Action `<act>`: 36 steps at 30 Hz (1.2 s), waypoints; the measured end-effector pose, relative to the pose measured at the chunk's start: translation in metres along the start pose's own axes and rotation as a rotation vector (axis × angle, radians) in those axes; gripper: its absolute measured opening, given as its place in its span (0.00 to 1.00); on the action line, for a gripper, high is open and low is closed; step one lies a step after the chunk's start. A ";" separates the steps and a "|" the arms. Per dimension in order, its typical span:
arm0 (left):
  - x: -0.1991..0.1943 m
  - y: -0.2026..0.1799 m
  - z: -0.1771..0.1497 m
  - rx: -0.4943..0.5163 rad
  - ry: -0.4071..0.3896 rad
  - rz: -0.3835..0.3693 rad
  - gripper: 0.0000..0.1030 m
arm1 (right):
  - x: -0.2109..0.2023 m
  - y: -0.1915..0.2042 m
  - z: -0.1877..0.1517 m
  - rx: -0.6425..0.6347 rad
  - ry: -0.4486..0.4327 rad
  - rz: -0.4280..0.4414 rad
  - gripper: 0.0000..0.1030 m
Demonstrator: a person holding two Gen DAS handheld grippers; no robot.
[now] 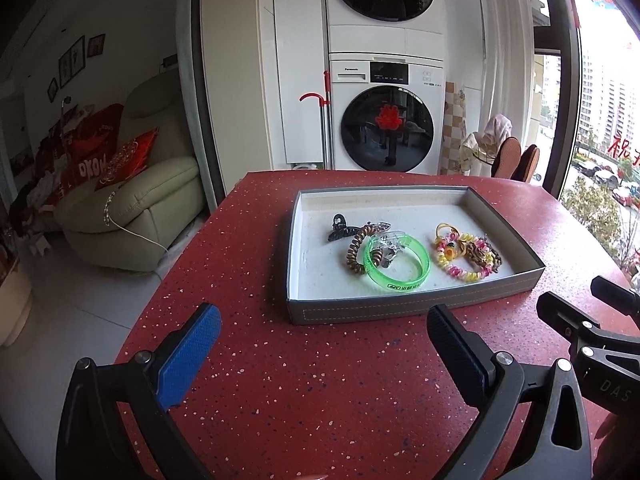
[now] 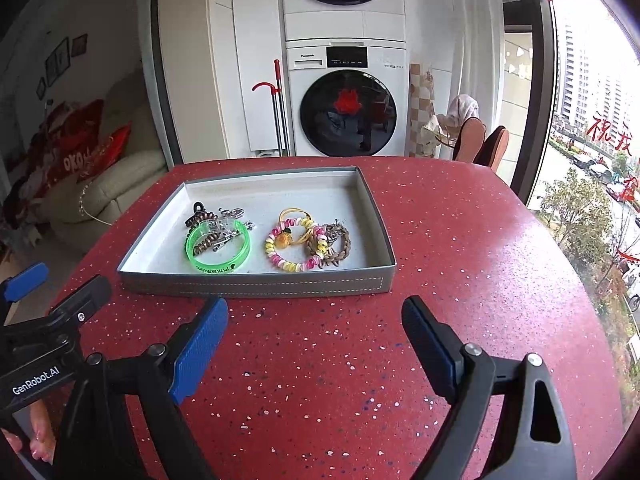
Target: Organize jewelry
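A grey tray (image 1: 408, 307) (image 2: 256, 285) sits on the red speckled table (image 1: 320, 392) (image 2: 328, 380). In it lie a green bangle (image 1: 416, 280) (image 2: 219, 265), a brown spiral hair tie (image 1: 354, 252) (image 2: 202, 245), a black claw clip (image 1: 339, 224) (image 2: 197, 208), clear clips (image 1: 390, 240) (image 2: 232, 213), a pink-yellow spiral tie (image 1: 466, 274) (image 2: 288, 265), a yellow band (image 1: 444, 228) (image 2: 294, 213) and a brown braided bracelet (image 1: 494, 258) (image 2: 340, 246). My left gripper (image 1: 324, 340) and right gripper (image 2: 316, 332) are open and empty, in front of the tray's near wall.
A washer and dryer stack (image 1: 386, 116) (image 2: 346, 112) stands beyond the table's far edge. A cream sofa with red cushions (image 1: 132, 196) is at the left. A window (image 2: 592, 160) and chairs (image 2: 480, 144) are at the right. The other gripper shows at each view's edge (image 1: 592, 332) (image 2: 52, 320).
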State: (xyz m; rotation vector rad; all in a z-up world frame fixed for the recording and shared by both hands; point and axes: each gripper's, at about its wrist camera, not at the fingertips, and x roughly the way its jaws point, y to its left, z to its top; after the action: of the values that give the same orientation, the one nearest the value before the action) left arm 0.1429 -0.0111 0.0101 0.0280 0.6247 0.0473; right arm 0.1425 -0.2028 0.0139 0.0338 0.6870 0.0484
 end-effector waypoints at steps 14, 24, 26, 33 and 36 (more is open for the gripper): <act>-0.005 -0.001 -0.002 -0.002 0.001 -0.006 1.00 | -0.004 -0.002 0.003 0.006 -0.004 0.001 0.88; -0.006 -0.001 -0.002 0.000 0.005 -0.006 1.00 | -0.006 -0.003 0.003 0.006 -0.003 -0.002 0.88; -0.006 -0.002 -0.003 0.000 0.007 -0.006 1.00 | -0.006 -0.003 0.003 0.005 -0.004 -0.002 0.88; -0.006 -0.002 -0.003 0.001 0.007 -0.005 1.00 | -0.006 -0.002 0.003 0.005 -0.004 -0.002 0.88; -0.006 -0.002 -0.003 0.002 0.005 -0.004 1.00 | -0.006 -0.002 0.004 0.005 -0.004 -0.003 0.88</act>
State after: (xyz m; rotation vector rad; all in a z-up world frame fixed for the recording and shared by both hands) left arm 0.1360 -0.0138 0.0108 0.0289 0.6303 0.0427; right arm 0.1402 -0.2055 0.0204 0.0376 0.6834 0.0442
